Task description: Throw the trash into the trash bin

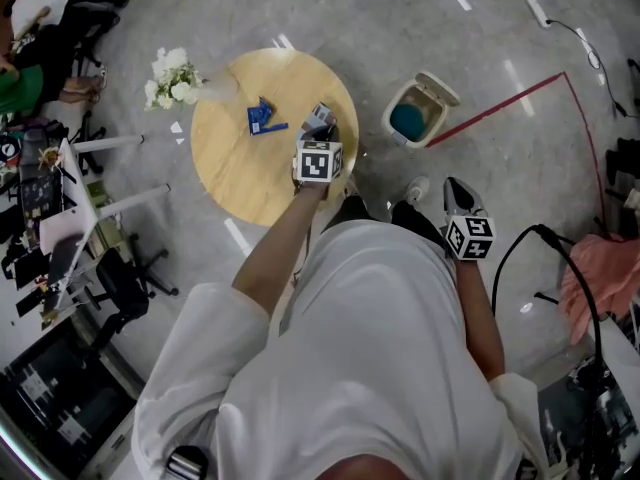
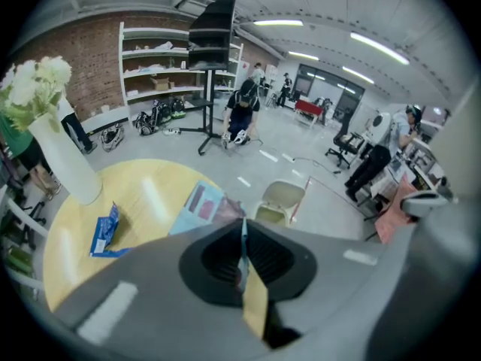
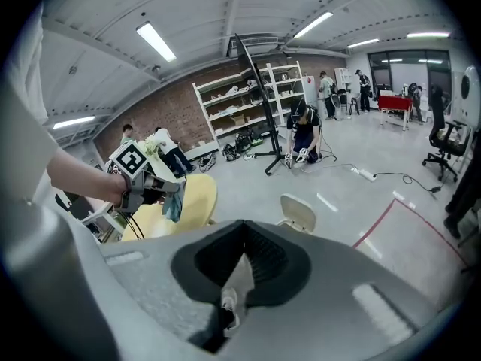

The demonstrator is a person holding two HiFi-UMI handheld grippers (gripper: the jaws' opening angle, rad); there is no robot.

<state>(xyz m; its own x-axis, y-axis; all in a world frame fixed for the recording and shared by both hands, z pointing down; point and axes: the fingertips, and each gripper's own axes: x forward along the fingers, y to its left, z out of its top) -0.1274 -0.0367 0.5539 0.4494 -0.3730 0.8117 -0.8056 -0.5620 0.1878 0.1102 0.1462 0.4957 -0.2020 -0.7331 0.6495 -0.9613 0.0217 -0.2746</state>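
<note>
My left gripper (image 1: 325,128) hangs over the right side of the round yellow table (image 1: 235,173). It is shut on a flat light-blue and pink packet (image 2: 197,205) that sticks out ahead of its jaws. A blue wrapper (image 1: 264,118) lies on the table to its left. My right gripper (image 1: 457,190) is off the table to the right, above the floor, shut on a small white scrap (image 3: 237,275). The white trash bin (image 1: 415,115) stands on the floor right of the table with its lid up, ahead of both grippers.
A white vase of white flowers (image 1: 172,80) stands at the table's left edge. A red line (image 1: 505,103) runs across the floor past the bin. Desks and chairs (image 1: 70,228) crowd the left side; black cables (image 1: 570,268) trail at the right. People stand by shelves (image 3: 248,100) far off.
</note>
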